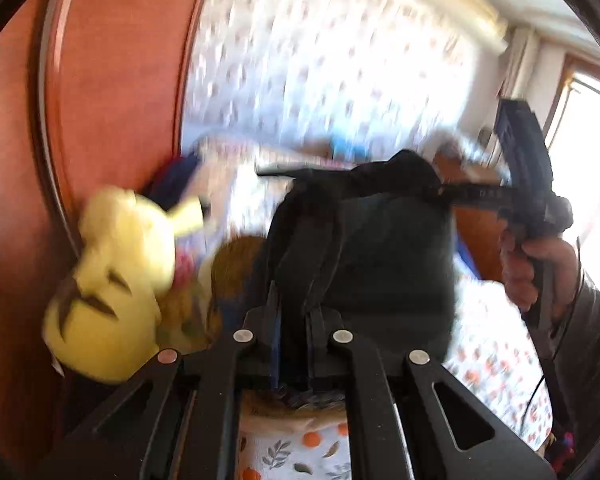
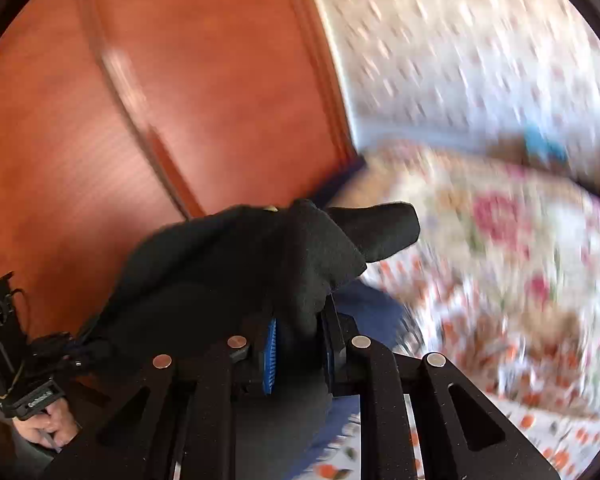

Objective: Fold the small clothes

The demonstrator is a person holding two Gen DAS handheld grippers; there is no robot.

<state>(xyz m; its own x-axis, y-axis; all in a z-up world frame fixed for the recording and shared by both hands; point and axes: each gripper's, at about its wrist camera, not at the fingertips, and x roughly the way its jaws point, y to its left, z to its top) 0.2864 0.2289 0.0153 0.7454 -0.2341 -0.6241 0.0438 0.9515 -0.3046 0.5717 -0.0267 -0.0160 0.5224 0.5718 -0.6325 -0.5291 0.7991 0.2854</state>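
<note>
Black garment (image 1: pixel 380 248) pinched at one edge by the closed left gripper (image 1: pixel 294 312) in the left wrist view, stretched across to the right gripper (image 1: pixel 446 191), above the flowered bedspread (image 1: pixel 496 360), near a yellow plush toy (image 1: pixel 112 280). Same black cloth (image 2: pixel 228 264) clamped in the right gripper (image 2: pixel 298 332) in the right wrist view, draped toward the left gripper (image 2: pixel 80 354) before the reddish wooden panel (image 2: pixel 180 80).

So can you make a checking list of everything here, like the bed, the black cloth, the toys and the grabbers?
Surface: bedsheet, white with an orange fruit print.
Job's things: black garment, lifted and stretched between both grippers.
Clutter: yellow plush toy by the wooden panel; floral pillow.
Grippers: left gripper shut on the garment; right gripper shut on it too.
Cables: thin dark cable below the right hand.
Surroundings: patterned wallpaper, bright window; view blurred.
</note>
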